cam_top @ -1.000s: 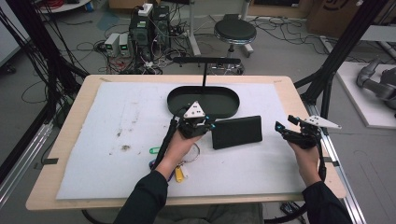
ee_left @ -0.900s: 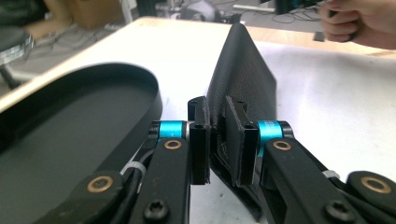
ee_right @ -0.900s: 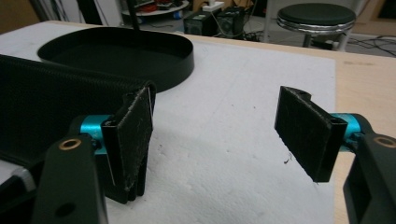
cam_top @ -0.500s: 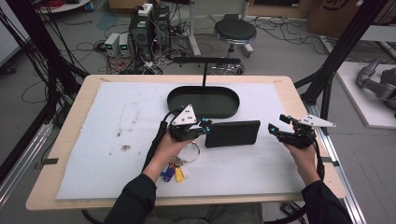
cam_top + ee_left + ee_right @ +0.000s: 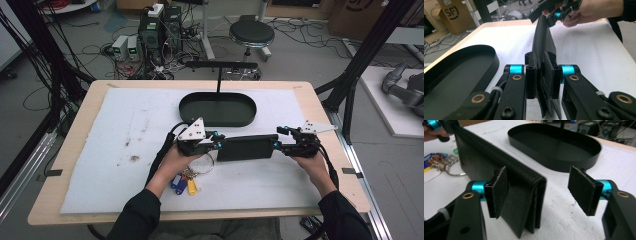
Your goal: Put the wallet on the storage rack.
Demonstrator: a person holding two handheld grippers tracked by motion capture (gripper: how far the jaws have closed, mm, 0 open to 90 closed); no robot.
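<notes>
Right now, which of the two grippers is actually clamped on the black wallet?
The left gripper: its pads press both sides of the black wallet. The right gripper straddles the other end, one pad standing clear.

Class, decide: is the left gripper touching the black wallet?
Touching. In the left gripper view, the left gripper has both pads pressed flat against the sides of the black wallet, with no gap showing.

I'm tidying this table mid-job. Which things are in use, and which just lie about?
In use:
black wallet
left gripper, clamped on one end
right gripper, open around the other end

Lying about:
bunch of keys
black oval tray
</notes>
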